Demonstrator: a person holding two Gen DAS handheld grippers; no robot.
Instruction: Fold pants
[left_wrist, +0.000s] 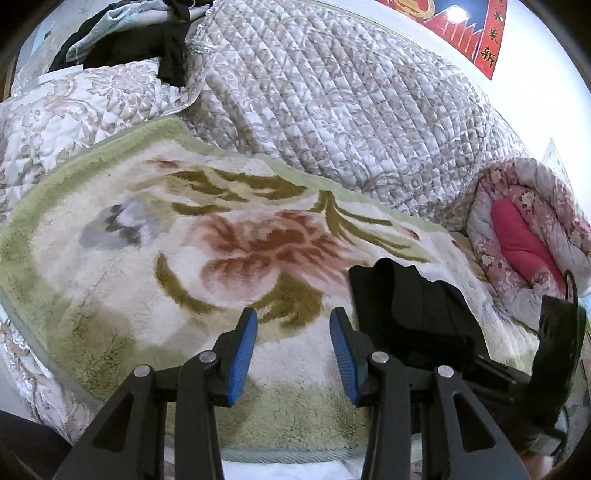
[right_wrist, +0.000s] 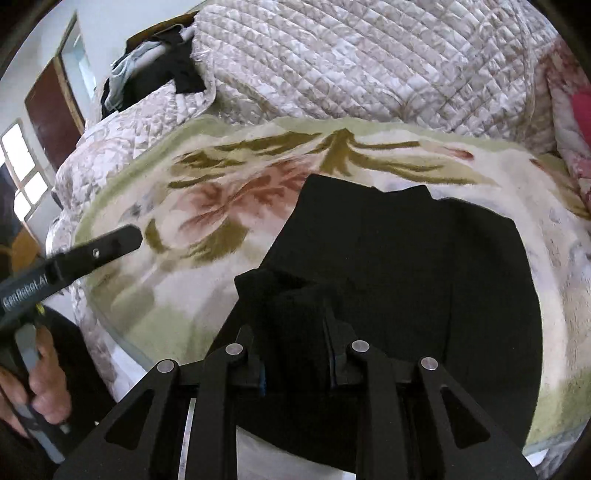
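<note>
The black pants (right_wrist: 399, 266) lie partly folded on the floral blanket (right_wrist: 207, 280), filling the centre and right of the right wrist view, with the long axis running from the lower frame toward the upper centre. The right gripper (right_wrist: 295, 332) is closed narrowly on a bunched fold of that cloth at lower centre and is judged the nearer tool. The left gripper (left_wrist: 293, 332) stands about half open over bare blanket, nothing between its blue pads (left_wrist: 242, 354); the pants sit at its lower right. Only the right view shows a hand (right_wrist: 40, 376) on the left handle. Only the left view shows a red poster (left_wrist: 461, 26).
</note>
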